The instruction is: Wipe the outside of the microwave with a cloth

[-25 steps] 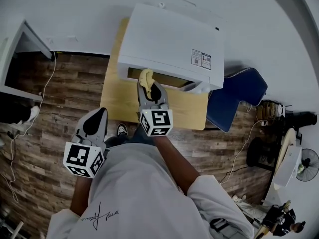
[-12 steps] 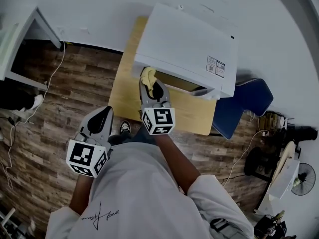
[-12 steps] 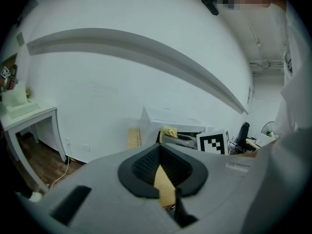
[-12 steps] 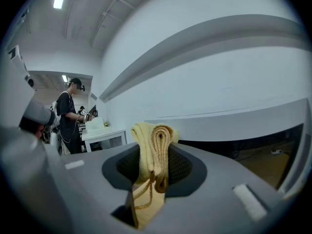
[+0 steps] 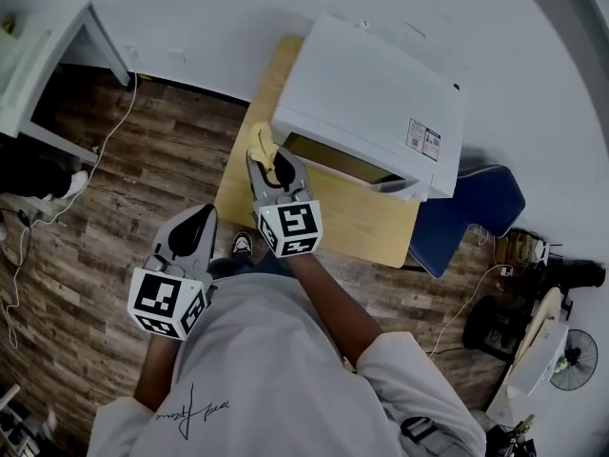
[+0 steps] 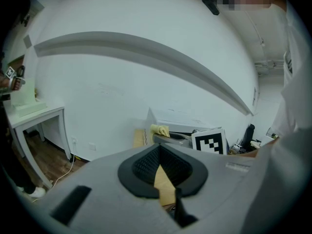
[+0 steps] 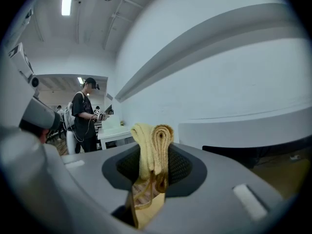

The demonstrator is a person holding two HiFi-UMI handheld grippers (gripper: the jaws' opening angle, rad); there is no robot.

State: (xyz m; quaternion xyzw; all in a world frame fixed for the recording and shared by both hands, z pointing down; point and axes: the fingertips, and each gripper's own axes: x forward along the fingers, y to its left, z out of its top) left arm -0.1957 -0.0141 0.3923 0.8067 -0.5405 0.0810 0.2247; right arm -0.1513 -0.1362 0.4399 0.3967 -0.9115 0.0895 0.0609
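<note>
Right tool (image 5: pixel 268 163) is clamping a folded yellow cloth (image 7: pixel 153 145), jaws pinched narrow on it, the fold sticking out past the tips. The cloth is sitting just beside the front-left corner of the white microwave (image 5: pixel 371 103), over the left edge of the wooden tabletop (image 5: pixel 352 222); contact cannot be confirmed. The microwave body is lying ahead and to the right of this tool, its long side running rightward along the tabletop. Judgement: the right tool is nearer, so the wipe falls to it. Left tool (image 5: pixel 194 219) is hanging back off the tabletop, jaws closed together, empty.
</note>
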